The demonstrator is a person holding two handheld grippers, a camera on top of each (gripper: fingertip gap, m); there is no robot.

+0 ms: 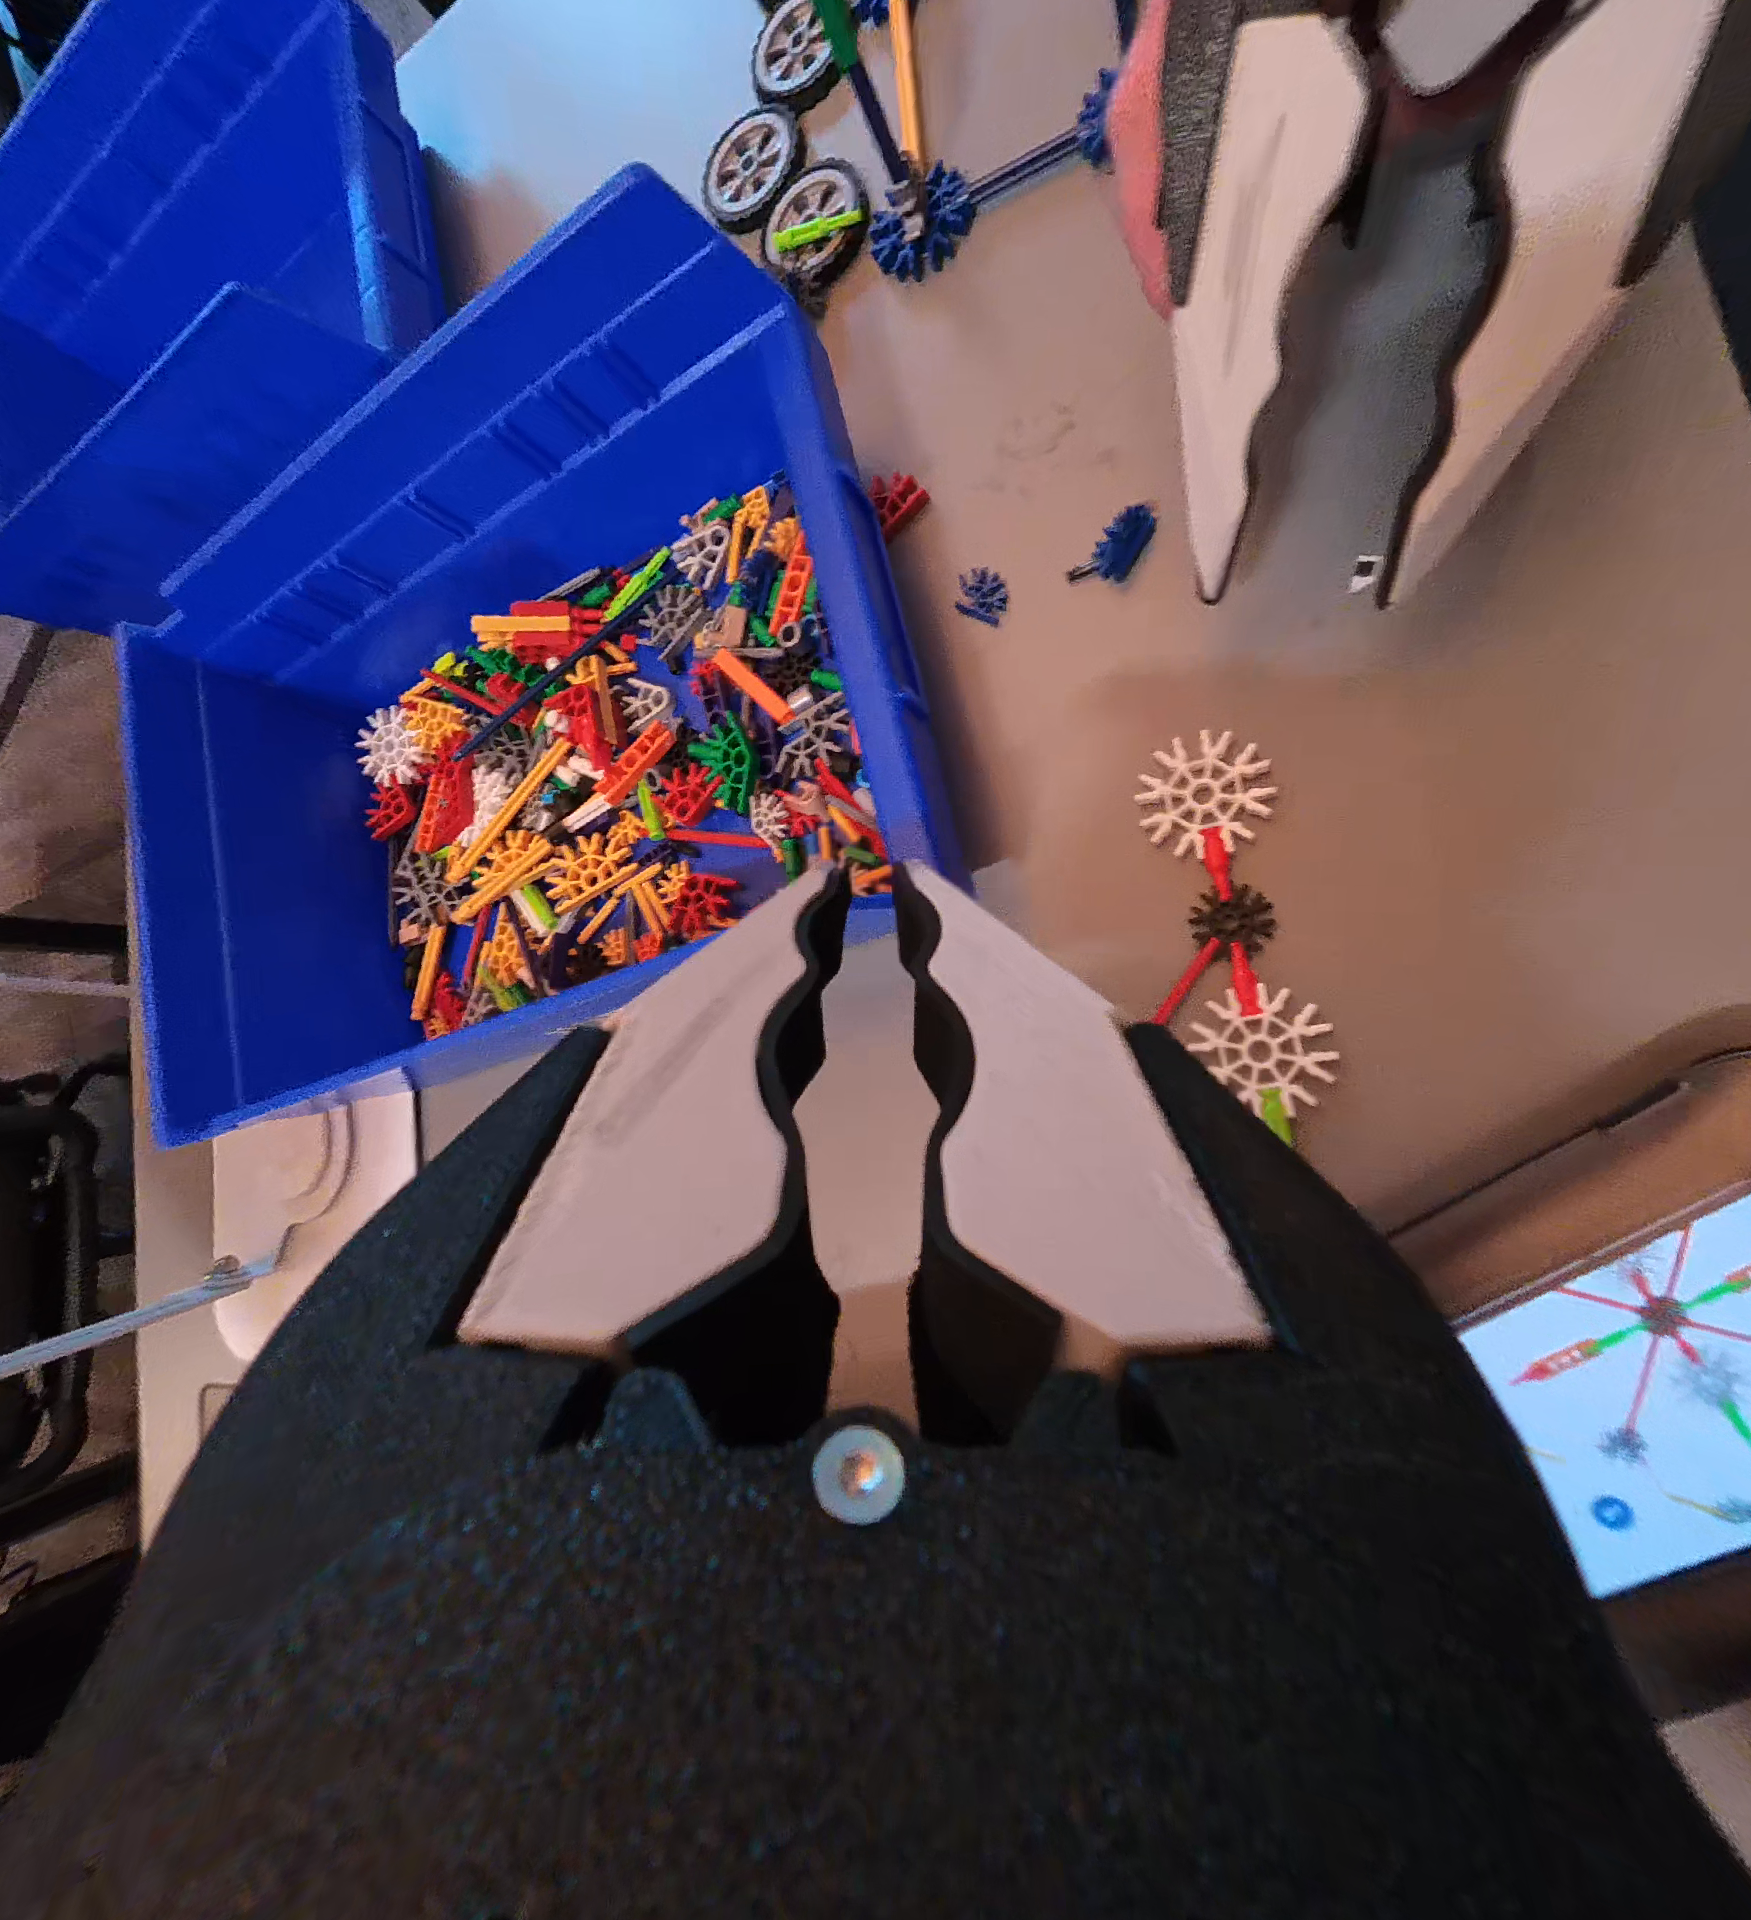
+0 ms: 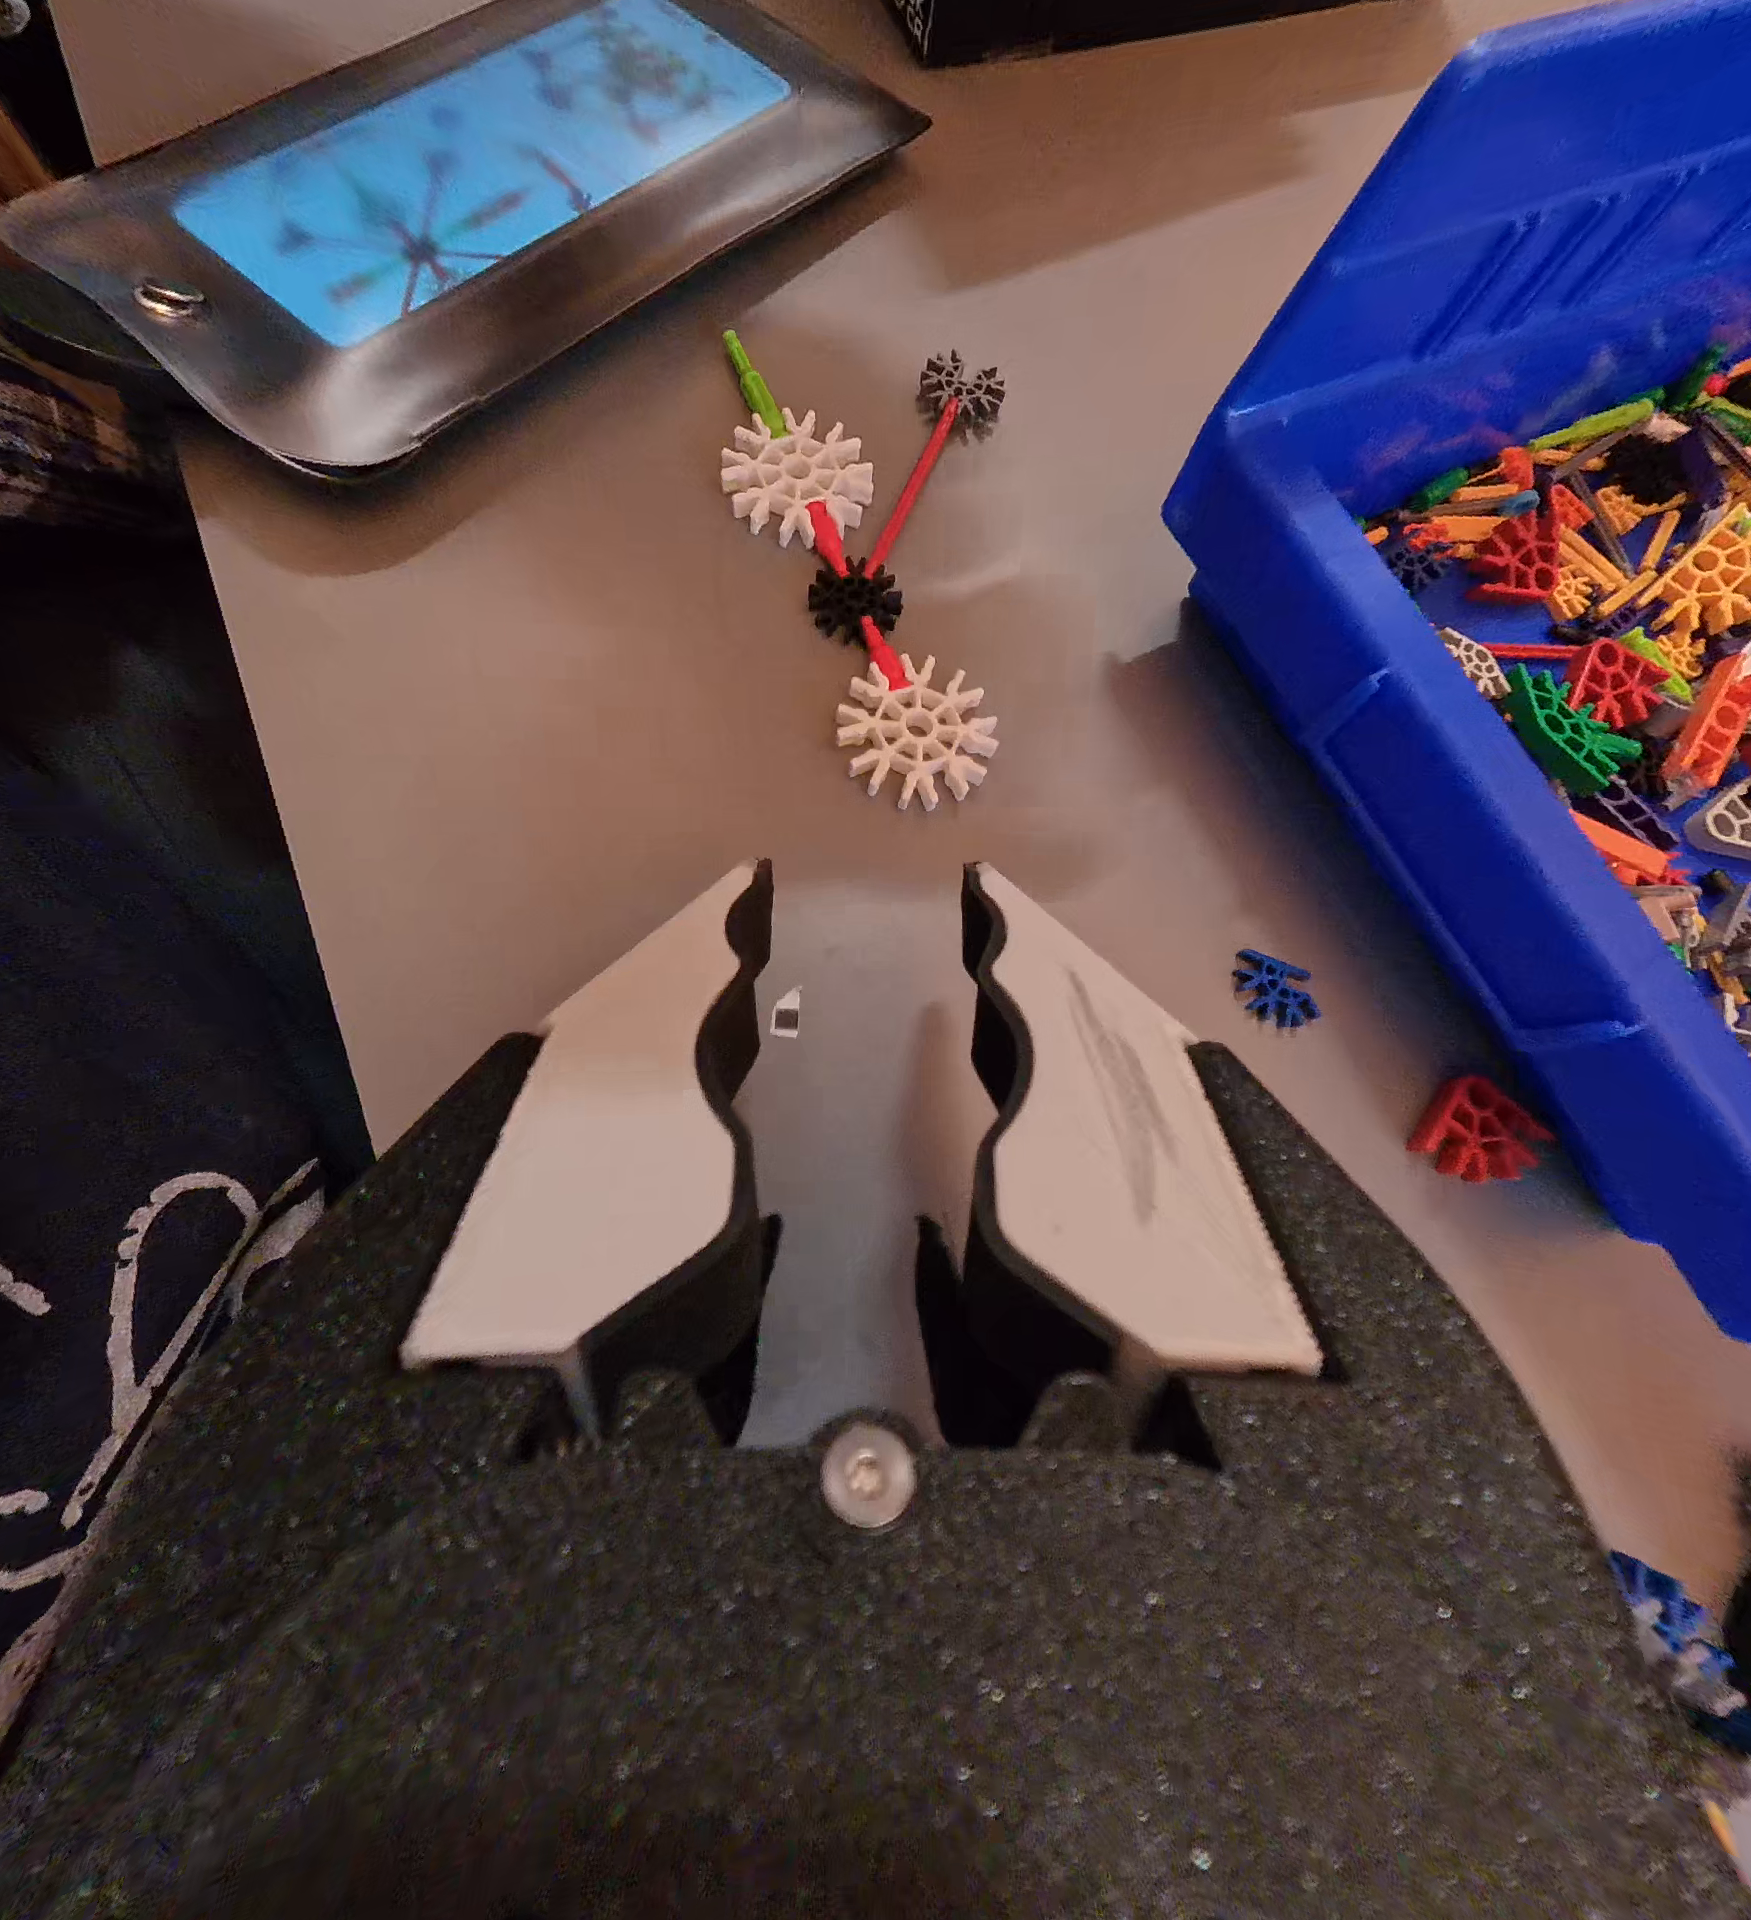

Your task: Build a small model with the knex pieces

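Left wrist view: your left gripper hangs over the near corner of the blue bin of mixed connector pieces, jaws nearly closed, holding nothing. Your right gripper sits above the bench, jaws apart, empty, near the white-and-black snowflake assembly beside a phone.

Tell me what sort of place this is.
Probably a hobby or workshop table for toy building: a blue bin full of coloured construction pieces, a half-built rod-and-connector assembly on the tabletop, and a phone showing a diagram of such a model.
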